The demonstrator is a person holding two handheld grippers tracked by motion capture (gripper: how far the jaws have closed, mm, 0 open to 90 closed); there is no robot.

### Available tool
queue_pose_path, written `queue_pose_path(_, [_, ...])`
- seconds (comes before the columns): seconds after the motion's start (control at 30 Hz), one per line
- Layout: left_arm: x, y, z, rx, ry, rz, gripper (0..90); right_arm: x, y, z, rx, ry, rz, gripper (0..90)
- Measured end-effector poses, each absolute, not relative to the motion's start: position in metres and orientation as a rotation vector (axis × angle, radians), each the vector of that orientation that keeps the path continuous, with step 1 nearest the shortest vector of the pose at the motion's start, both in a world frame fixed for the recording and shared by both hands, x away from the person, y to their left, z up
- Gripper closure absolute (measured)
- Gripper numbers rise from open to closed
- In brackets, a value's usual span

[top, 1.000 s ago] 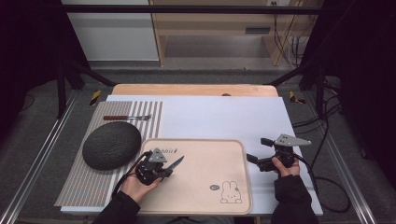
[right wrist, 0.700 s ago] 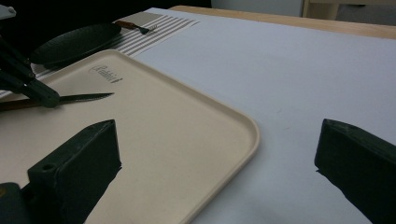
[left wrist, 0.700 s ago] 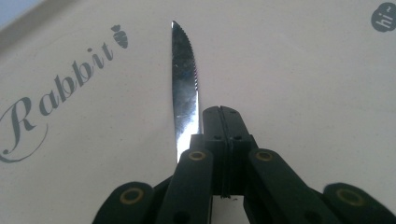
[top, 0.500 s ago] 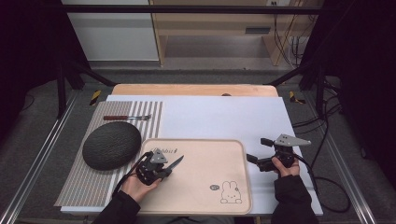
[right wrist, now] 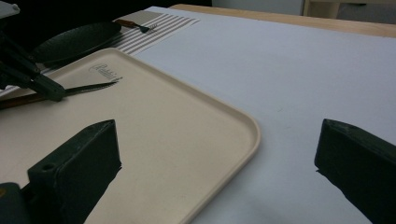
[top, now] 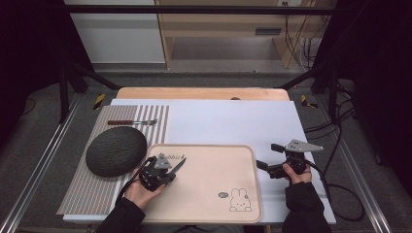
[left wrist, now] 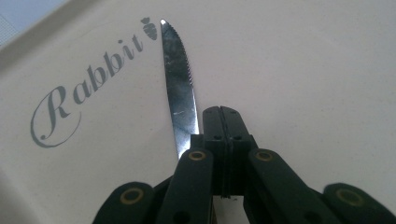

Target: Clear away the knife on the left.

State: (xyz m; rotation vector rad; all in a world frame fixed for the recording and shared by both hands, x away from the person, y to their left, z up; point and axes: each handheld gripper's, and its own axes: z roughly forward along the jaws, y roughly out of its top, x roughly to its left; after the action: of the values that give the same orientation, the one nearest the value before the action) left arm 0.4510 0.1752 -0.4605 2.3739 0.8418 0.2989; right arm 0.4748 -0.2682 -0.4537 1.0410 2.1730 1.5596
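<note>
- A wooden table (top: 201, 93) carries a white sheet (top: 233, 121).
- A striped placemat (top: 92, 187) lies at its left, overlapping the sheet.
- A beige rabbit tray (top: 252, 194) rests at the near edge, across sheet and placemat.

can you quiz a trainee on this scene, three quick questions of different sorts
1. True or false: the left gripper is shut on the knife.
2. Multiple choice: where does the fork lie? A) on the tray B) on the striped mat C) on the dark plate
3. Fill in: the right gripper has its jaws ____ , over the tray's right edge.

Key: 1 true, the blade sticks out over the tray beside the closed jaws. 2 B, beyond the plate. 3 open, with nothing between them.
</note>
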Motion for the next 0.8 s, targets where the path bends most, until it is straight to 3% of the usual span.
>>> queue_pose_path(0.8, [0.456,0.194,-0.460,2.351,0.920,0.364,90.0,0.475,-0.268,-0.453,1.040,2.172,1.561,0.3])
